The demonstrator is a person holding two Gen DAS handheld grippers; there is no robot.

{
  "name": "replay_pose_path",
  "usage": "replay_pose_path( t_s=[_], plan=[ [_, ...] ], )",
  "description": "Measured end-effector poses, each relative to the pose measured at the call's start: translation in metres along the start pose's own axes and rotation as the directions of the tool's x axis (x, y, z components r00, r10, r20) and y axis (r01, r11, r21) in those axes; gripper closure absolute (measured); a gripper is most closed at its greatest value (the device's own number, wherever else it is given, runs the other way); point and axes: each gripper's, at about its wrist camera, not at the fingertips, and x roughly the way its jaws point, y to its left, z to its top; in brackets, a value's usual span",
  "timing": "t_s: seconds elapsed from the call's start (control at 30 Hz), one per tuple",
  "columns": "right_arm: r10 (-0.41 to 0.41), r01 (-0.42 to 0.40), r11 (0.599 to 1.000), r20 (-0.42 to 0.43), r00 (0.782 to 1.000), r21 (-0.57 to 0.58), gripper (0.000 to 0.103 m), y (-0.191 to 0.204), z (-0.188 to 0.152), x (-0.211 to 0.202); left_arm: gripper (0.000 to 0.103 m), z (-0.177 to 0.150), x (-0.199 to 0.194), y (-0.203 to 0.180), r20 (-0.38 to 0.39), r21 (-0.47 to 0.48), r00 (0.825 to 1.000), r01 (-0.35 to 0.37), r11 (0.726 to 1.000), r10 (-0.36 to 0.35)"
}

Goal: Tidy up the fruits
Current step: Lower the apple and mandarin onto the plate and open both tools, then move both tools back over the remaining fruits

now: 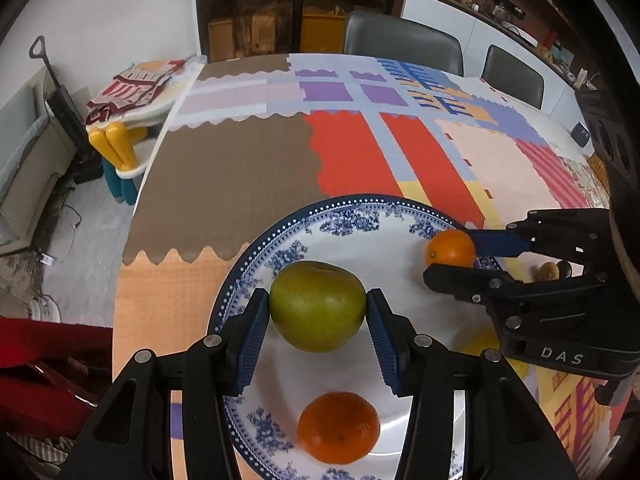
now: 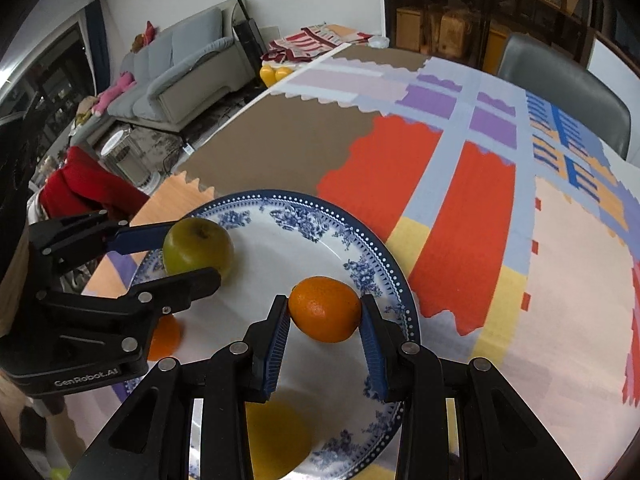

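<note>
1. Near edge: a yellow fruit (image 2: pixel 280 436) lies at the plate's (image 1: pixel 276 236) near right rim, partly hidden behind the right hand-held gripper (image 2: pixel 325 314).
2. On the plate's near portion, a loose orange (image 1: pixel 338 427) rests on the white centre, just below the left hand-held gripper (image 1: pixel 318 308).
3. The left hand-held gripper is closed onto a green apple (image 1: pixel 318 306). Both blue pads (image 1: pixel 256 336) touch its sides. The apple is over the middle left of the plate; whether it touches the plate cannot be determined.
4. The right hand-held gripper is closed onto a second orange (image 2: pixel 325 309), pads (image 2: pixel 276 344) touching both sides, at the plate's right rim.
5. The plate, white with a blue floral border, sits on the table (image 1: pixel 224 168), which carries a patchwork cloth of brown, red, purple and pink blocks.
6. Far side: two grey chairs (image 1: pixel 400 42) stand beyond the table.
</note>
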Motion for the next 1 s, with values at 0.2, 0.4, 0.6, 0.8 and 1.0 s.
replay_pose_path(
  t_s=[0.2,0.4,0.6,0.8,1.0],
  plan=[
    [0.015,-0.014,1.0,-0.016,1.0,0.001,0.067,0.0,0.0,0.006,0.054,0.003,0.002,-0.002,-0.007,0.013,1.0,-0.013,1.0,0.013],
    [0.023,-0.023,1.0,-0.022,0.999,0.012,0.066,-0.002,0.0,0.01,0.053,0.004,0.001,-0.004,-0.008,0.028,1.0,-0.024,0.999,0.025],
    [0.012,-0.013,1.0,0.019,1.0,0.006,0.056,0.0,-0.002,-0.003,0.045,0.003,-0.02,-0.011,0.063,0.056,0.996,-0.06,0.997,0.057],
    [-0.024,0.023,1.0,0.088,0.996,0.013,0.056,0.001,-0.012,-0.035,0.04,-0.006,-0.055,-0.025,0.142,0.069,0.984,-0.114,0.991,0.104],
    [-0.085,0.079,0.996,0.187,0.979,0.037,0.045,0.003,-0.034,-0.086,0.032,-0.02,-0.095,-0.05,0.238,0.063,0.964,-0.135,0.989,0.116]
  ],
)
